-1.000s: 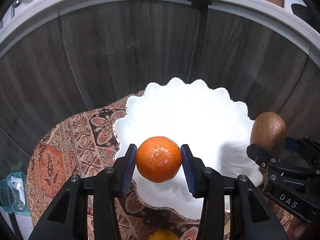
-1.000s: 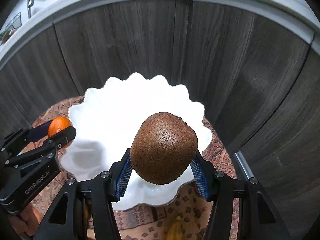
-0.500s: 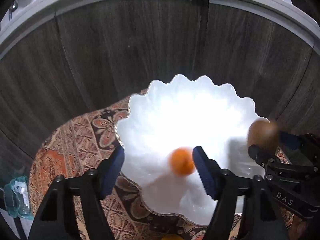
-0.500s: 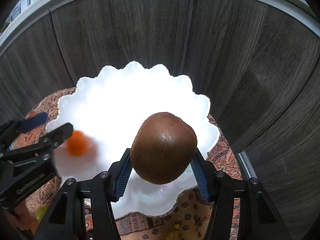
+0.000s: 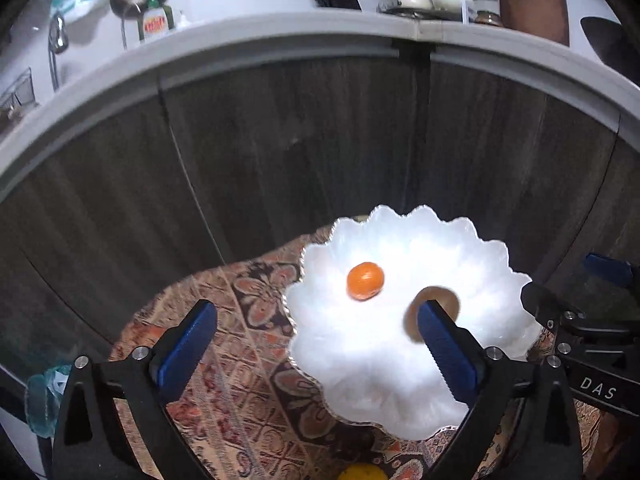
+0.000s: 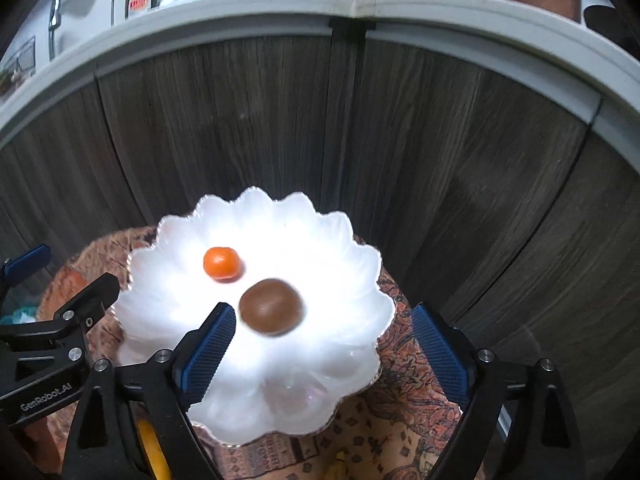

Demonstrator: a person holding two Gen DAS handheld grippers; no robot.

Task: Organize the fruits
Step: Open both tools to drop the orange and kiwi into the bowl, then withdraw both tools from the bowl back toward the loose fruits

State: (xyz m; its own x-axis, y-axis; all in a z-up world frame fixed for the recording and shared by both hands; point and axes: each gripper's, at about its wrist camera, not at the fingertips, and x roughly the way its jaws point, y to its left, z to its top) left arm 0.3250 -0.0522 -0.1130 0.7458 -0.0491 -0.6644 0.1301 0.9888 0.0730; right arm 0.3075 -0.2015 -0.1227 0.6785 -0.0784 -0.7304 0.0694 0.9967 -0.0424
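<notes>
A white scalloped bowl (image 5: pixel 400 412) (image 6: pixel 168 308) stands on a patterned cloth (image 5: pixel 240 360). A small orange (image 5: pixel 365 281) (image 6: pixel 222 263) lies in the bowl. A brown kiwi (image 6: pixel 271 306) is in the bowl beside it, blurred; in the left wrist view the kiwi (image 5: pixel 438 298) is partly hidden behind my finger. My left gripper (image 5: pixel 316 354) is open and empty above the bowl's left rim; it also shows in the right wrist view (image 6: pixel 60 280). My right gripper (image 6: pixel 320 354) is open and empty over the bowl; it also shows in the left wrist view (image 5: pixel 576 292).
A yellow-orange fruit (image 5: pixel 364 473) lies on the cloth at the near edge; yellow fruit (image 6: pixel 150 452) shows under my right gripper. Dark wooden cabinet doors (image 5: pixel 300 160) stand close behind the bowl. A counter (image 5: pixel 280 40) with kitchenware runs above.
My left gripper let go of the orange, which dropped into the bowl. My right gripper then opened and released the kiwi into the bowl. Both grippers have risen and pulled back.
</notes>
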